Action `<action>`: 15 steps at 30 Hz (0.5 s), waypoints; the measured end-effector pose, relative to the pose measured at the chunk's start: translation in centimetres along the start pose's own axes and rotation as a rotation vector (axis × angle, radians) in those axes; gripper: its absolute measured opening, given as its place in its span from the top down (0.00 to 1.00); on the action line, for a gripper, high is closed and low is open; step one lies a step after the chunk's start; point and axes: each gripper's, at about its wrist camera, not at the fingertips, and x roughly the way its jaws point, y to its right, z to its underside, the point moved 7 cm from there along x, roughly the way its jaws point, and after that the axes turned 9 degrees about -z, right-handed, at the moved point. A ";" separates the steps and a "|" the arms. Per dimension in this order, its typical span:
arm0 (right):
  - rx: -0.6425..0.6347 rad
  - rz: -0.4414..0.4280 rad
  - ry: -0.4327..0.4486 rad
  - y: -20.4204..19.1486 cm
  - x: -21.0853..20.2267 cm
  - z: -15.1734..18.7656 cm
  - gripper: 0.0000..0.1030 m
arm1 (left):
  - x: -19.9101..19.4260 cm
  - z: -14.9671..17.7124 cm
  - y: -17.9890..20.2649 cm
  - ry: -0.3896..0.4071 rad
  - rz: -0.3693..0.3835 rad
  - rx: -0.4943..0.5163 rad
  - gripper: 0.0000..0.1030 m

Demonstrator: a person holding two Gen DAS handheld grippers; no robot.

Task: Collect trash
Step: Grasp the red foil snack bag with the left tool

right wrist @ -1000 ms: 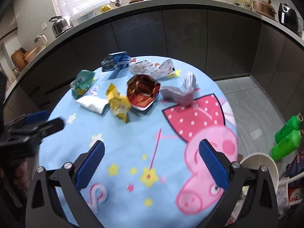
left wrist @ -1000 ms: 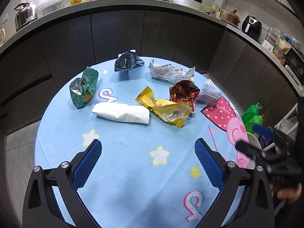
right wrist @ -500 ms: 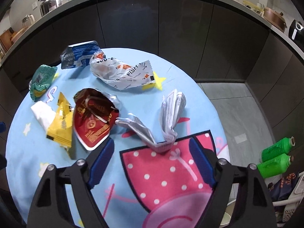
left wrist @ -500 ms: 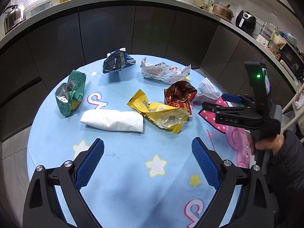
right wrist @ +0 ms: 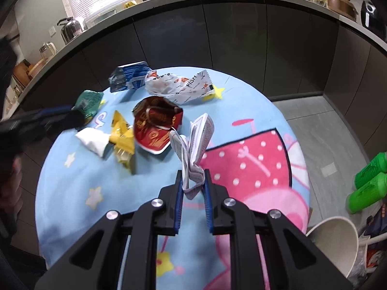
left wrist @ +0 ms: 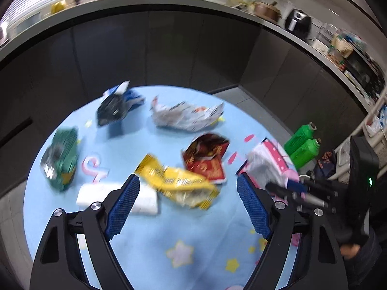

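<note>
Squinting at the left wrist view didn't help much, since everything on the round table (left wrist: 150, 236) was smeared with motion blur and no wrapper's print could be read there. Only the right wrist view was sharp. The left gripper (left wrist: 187, 201) hung over the near part of the table with its blue pads spread wide and nothing between them; its left finger covered part of the white tissue (left wrist: 96, 194), and the yellow wrapper (left wrist: 179, 184) showed in the gap between the fingers.

The right gripper (right wrist: 192, 181) was angled down at the table's near right side, fingers drawn in narrow and pinching the lower end of the crumpled white wrapper (right wrist: 197, 142), whose top fanned upward. I couldn't tell whether it was off the cloth or touching it.

Relative to that white wrapper:
- the red wrapper (right wrist: 154, 125) sat just left of it
- the white fish snack bag (right wrist: 179, 87) lay behind it
- the blue wrapper (right wrist: 128, 77) and the green wrapper (right wrist: 88, 101) were farther left
- a white bin (right wrist: 336, 241) stood off the table to the right, cut off by the frame edge.
</note>
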 end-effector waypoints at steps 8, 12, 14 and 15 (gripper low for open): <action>0.015 0.010 -0.010 -0.3 -2.1 2.2 0.82 | 7.6 -2.4 1.6 -0.120 0.007 0.102 0.24; 0.037 0.017 -0.009 0.4 -2.8 2.8 0.82 | 9.6 -2.4 2.1 -0.169 -0.003 0.116 0.41; 0.045 0.017 -0.008 0.6 -2.9 2.9 0.82 | 9.9 -2.5 2.5 -0.168 -0.010 0.135 0.42; 0.050 0.016 -0.009 0.7 -2.9 3.0 0.82 | 10.0 -2.6 2.6 -0.165 -0.019 0.143 0.42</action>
